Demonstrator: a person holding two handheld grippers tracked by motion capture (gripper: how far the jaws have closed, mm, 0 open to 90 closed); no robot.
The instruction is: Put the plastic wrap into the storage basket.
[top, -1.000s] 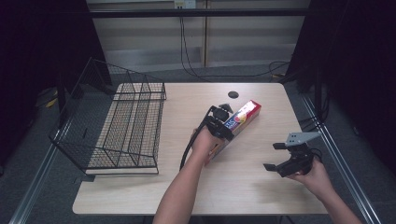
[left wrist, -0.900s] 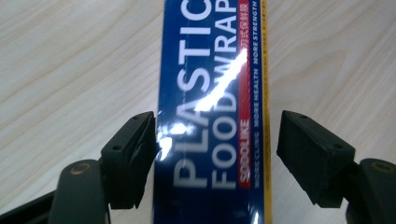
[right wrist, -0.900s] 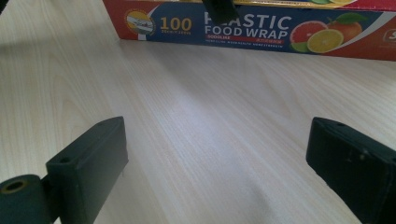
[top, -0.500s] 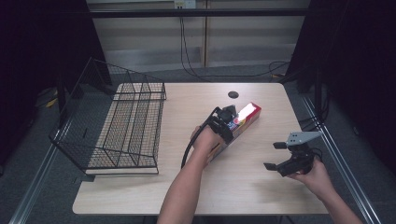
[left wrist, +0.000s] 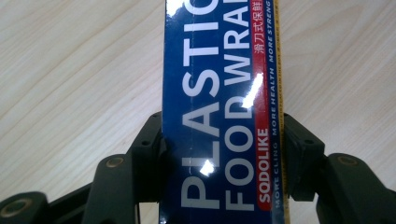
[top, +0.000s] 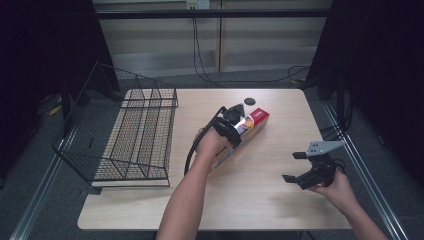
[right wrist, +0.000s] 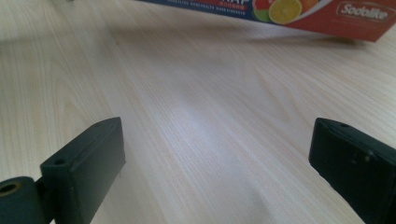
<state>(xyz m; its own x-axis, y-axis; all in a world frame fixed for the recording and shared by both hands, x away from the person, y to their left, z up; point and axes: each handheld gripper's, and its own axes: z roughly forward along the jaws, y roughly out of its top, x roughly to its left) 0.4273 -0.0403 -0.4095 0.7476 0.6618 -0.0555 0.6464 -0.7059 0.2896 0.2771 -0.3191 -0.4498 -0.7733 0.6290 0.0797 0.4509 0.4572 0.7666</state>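
A long box of plastic food wrap (top: 256, 119), blue with a red end, lies slantwise at the table's middle. My left gripper (top: 233, 122) reaches over it from above. In the left gripper view the two black jaws press on the long sides of the box (left wrist: 219, 93), so the left gripper (left wrist: 223, 149) is shut on it. In the right gripper view the box (right wrist: 299, 11) hangs just above the wood with a shadow beneath it. My right gripper (top: 295, 166) is held low over the table's right part, apart from the box. Its jaws stand wide with nothing between them (right wrist: 224, 163).
A black wire rack (top: 140, 135) covers the left part of the wooden table (top: 280, 210). A small round black disc (top: 249, 101) lies near the far edge, behind the box. Cables run over the floor beyond the table.
The left jaws have closed on the box, and the left hand has risen a little with it. The right hand has stayed where it was.
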